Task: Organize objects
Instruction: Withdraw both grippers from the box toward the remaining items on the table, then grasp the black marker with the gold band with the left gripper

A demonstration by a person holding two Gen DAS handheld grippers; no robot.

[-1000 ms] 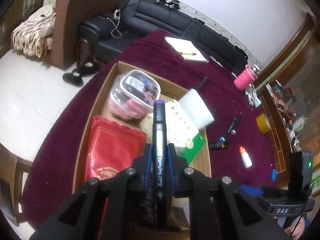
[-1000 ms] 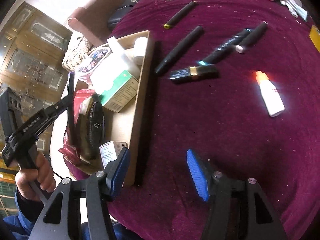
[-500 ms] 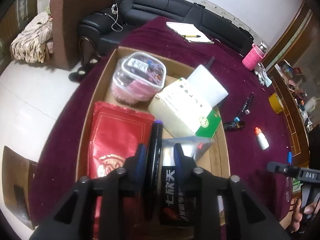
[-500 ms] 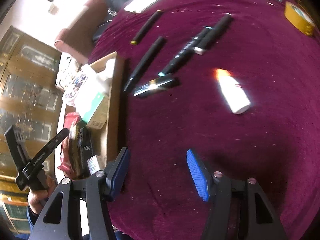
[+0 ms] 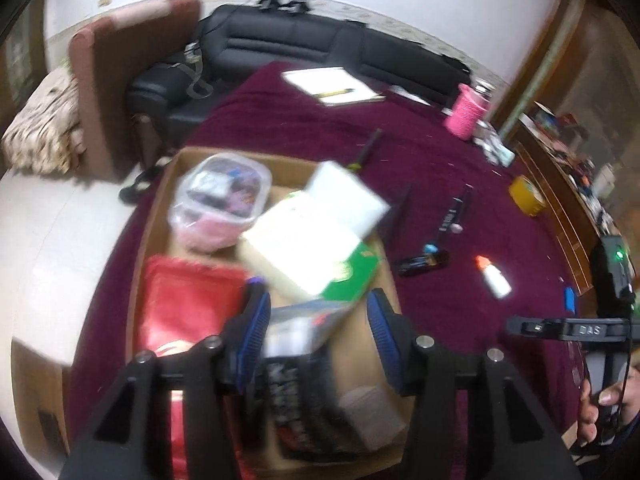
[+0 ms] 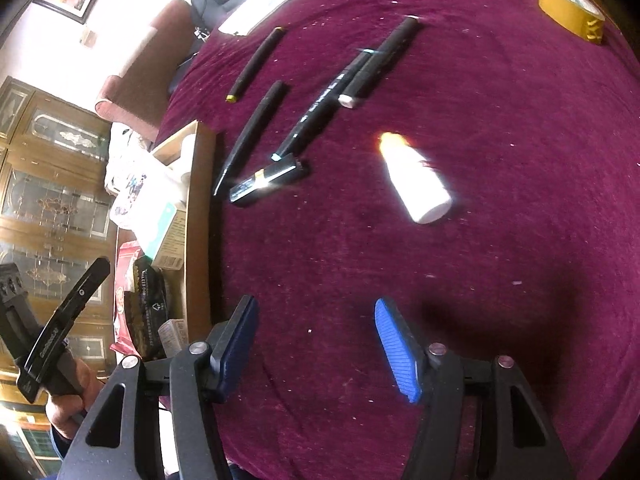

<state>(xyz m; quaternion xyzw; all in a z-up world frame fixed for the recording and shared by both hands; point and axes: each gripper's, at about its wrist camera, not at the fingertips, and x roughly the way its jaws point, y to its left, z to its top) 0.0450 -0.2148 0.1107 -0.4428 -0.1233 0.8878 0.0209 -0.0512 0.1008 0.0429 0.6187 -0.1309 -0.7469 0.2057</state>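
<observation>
Lying beside the left gripper [image 5: 316,332] fingers, marker [image 5: 256,281] released.

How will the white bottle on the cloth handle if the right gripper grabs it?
The white bottle lies on its side, so a nudge would probably roll it. It looks like smooth plastic, perhaps slippery between the pads. Likely light for its size.

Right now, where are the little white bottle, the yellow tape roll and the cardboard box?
white bottle [image 6: 416,182]: right wrist view, middle of its body.
yellow tape roll [image 6: 570,10]: right wrist view, its outer side.
cardboard box [image 6: 198,216]: right wrist view, its side wall.
</observation>
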